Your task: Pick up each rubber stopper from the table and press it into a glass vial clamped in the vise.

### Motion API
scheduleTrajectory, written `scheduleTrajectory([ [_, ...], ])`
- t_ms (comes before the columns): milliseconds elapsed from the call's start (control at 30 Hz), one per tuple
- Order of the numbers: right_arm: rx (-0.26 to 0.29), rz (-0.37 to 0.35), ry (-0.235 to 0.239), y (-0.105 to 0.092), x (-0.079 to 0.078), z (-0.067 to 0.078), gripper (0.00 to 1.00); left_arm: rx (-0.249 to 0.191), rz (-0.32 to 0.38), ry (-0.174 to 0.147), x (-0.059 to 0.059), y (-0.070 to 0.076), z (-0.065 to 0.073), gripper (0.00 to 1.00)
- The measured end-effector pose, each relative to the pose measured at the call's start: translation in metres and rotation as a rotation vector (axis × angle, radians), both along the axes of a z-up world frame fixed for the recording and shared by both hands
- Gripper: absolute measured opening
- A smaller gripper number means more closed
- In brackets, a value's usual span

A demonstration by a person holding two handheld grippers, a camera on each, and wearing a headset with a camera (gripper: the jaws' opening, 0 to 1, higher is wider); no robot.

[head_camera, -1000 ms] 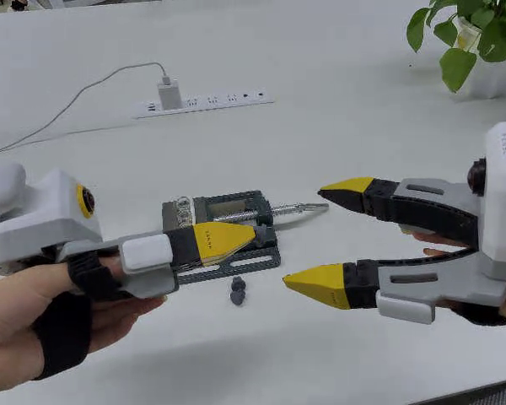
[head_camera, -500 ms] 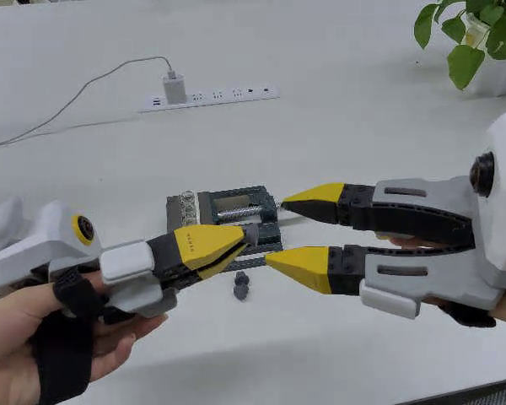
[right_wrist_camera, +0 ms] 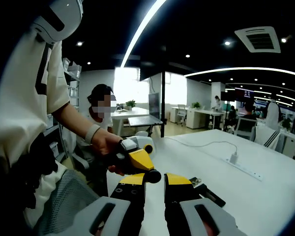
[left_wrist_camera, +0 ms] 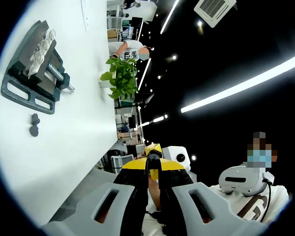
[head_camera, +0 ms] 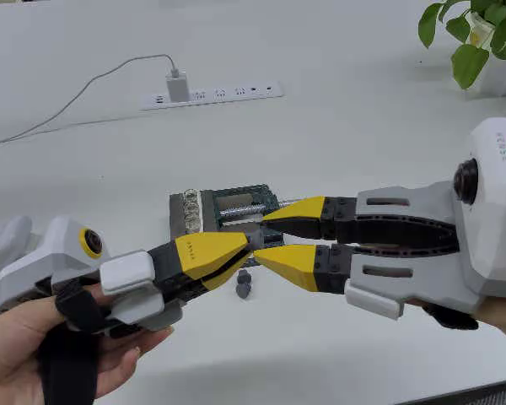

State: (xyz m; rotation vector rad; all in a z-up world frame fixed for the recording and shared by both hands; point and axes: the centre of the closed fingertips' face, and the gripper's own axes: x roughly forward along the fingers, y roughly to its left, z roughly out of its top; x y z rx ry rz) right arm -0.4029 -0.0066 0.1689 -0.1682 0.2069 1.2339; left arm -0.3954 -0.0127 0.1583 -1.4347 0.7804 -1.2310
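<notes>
My left gripper (head_camera: 246, 245) comes in from the lower left, its yellow jaws shut on a small grey rubber stopper (head_camera: 255, 239) held above the table. My right gripper (head_camera: 262, 235) reaches in from the right; its jaws stand narrowly open, one on each side of that stopper (right_wrist_camera: 154, 175). In the right gripper view the left gripper (right_wrist_camera: 137, 160) points straight at my right gripper (right_wrist_camera: 155, 179). A second stopper (head_camera: 243, 287) lies on the table in front of the dark vise (head_camera: 236, 207), which clamps several glass vials (head_camera: 185, 211). Vise (left_wrist_camera: 32, 73) and loose stopper (left_wrist_camera: 34, 125) are also in the left gripper view.
A white power strip (head_camera: 215, 94) with a plugged charger and cable lies at the back of the white table (head_camera: 363, 126). A potted plant (head_camera: 472, 34) stands at the far right corner. A person stands behind the left gripper in the right gripper view.
My right gripper has moved left and narrowed its wide-open jaws around the stopper in the left gripper's tip. The left gripper has stayed shut and shifted slightly forward.
</notes>
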Motion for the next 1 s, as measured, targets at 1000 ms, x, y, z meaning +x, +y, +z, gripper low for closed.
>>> scheduleTrajectory([
  [1000,-0.053,0.074,-0.032,0.0030,-0.0096,-0.0034,0.08,-0.031,-0.038,0.029,-0.0095,0.0035,-0.0022,0.03],
])
